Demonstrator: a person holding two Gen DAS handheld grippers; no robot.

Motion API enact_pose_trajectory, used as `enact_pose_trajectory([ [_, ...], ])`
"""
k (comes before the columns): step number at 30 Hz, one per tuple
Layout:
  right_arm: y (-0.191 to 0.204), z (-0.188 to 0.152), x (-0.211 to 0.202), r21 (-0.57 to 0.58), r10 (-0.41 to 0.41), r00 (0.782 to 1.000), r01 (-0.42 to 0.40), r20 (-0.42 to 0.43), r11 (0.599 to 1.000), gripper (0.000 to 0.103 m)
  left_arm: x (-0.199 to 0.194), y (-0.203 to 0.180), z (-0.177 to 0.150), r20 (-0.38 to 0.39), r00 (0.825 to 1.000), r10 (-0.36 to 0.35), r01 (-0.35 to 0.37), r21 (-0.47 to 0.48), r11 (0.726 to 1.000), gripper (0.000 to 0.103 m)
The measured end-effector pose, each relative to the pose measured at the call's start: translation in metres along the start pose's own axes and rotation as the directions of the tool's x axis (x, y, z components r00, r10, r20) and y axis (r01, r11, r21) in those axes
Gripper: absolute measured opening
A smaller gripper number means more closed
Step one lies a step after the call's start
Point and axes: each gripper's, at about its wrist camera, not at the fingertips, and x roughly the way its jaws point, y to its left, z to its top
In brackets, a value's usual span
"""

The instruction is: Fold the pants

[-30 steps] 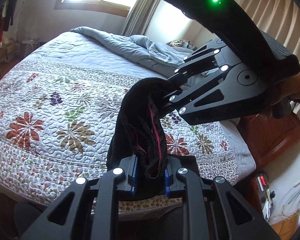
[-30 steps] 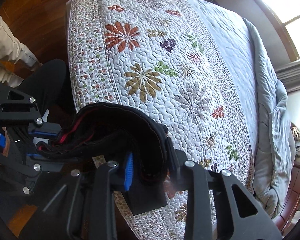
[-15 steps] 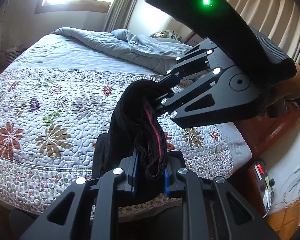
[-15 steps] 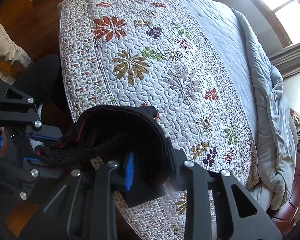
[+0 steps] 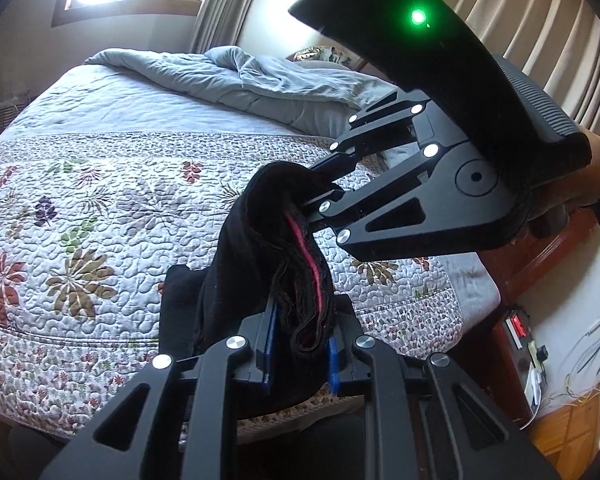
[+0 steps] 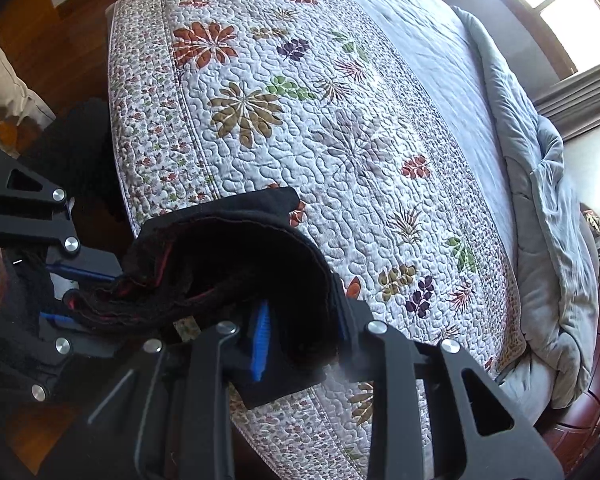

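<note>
Black pants (image 5: 260,248) with a red inner seam hang bunched in the air between both grippers, above the near edge of the bed. My left gripper (image 5: 300,356) is shut on one end of the bunched cloth, blue pads pressed against it. In the same view the right gripper (image 5: 320,188) comes in from the upper right and clamps the other end. From the right wrist view, the right gripper (image 6: 300,336) is shut on a thick roll of the pants (image 6: 236,264), and the left gripper (image 6: 76,292) pinches the cloth at the far left. A loose part of the pants drapes down onto the quilt.
A bed with a white floral quilt (image 5: 100,200) (image 6: 340,120) fills both views. A crumpled grey duvet (image 5: 236,76) (image 6: 540,184) lies along its far side. Wooden floor (image 6: 60,32), a bedside cabinet with a red display (image 5: 516,328), curtains and a bright window surround it.
Both grippers have carried the pants sideways along the bed's near edge and slightly lower. The grip on the cloth has not changed.
</note>
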Motion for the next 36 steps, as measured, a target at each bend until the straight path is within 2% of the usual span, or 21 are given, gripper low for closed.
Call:
enact_pose_trajectory([
  [15,-0.013,-0.037,0.019,-0.007,-0.032,0.999,0.032,0.017,0.999,0.023,0.036,-0.022,-0.003,-0.04,0.999,-0.004,0.005,0.034,0.999,0.019],
  [36,-0.039,-0.104,0.08,0.049,0.0,1.0,0.0,-0.006,0.999,0.021,0.117,-0.059,-0.015,-0.147,0.989,-0.026,0.036,0.064,0.997,0.019],
])
